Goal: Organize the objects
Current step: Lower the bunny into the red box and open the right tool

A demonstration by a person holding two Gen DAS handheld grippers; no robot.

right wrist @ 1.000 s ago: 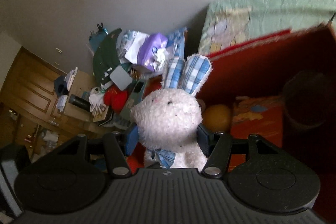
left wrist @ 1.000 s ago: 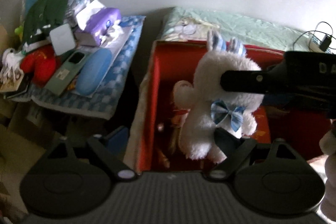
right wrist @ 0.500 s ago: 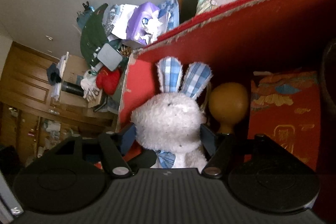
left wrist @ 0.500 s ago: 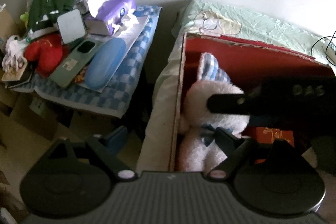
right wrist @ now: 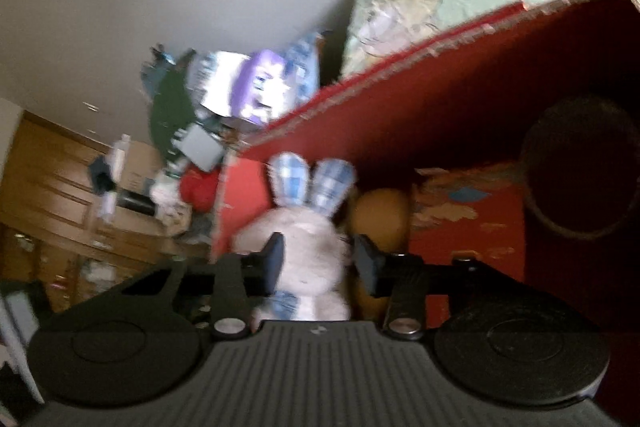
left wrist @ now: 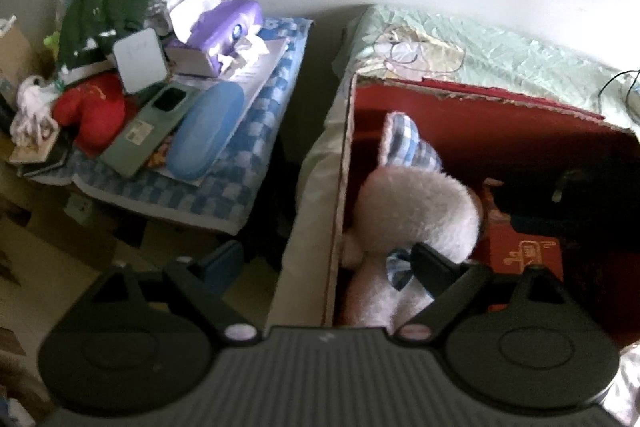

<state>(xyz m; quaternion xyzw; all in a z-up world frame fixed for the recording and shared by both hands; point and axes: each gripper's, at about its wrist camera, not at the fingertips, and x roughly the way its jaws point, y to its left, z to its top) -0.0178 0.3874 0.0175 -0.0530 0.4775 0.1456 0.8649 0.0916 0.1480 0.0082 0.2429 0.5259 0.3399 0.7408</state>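
While plush rabbit point(right wrist: 304, 251) sits upright inside red box point(left wrist: 472, 107), near left wall beside orange ball point(right wrist: 380, 215), right gripper point(right wrist: 316, 263) stands spread, pads flanking head, contact unclear through blur. Left gripper point(left wrist: 320, 263) wide open, empty, straddling box edge.

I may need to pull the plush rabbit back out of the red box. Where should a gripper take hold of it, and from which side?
Grip the plush rabbit across its round head, coming from above through the red box's open top. It sits upright, ears up, in the left corner, so the wall blocks the side, and the head is the broadest soft part exposed. The right gripper brackets it this way.
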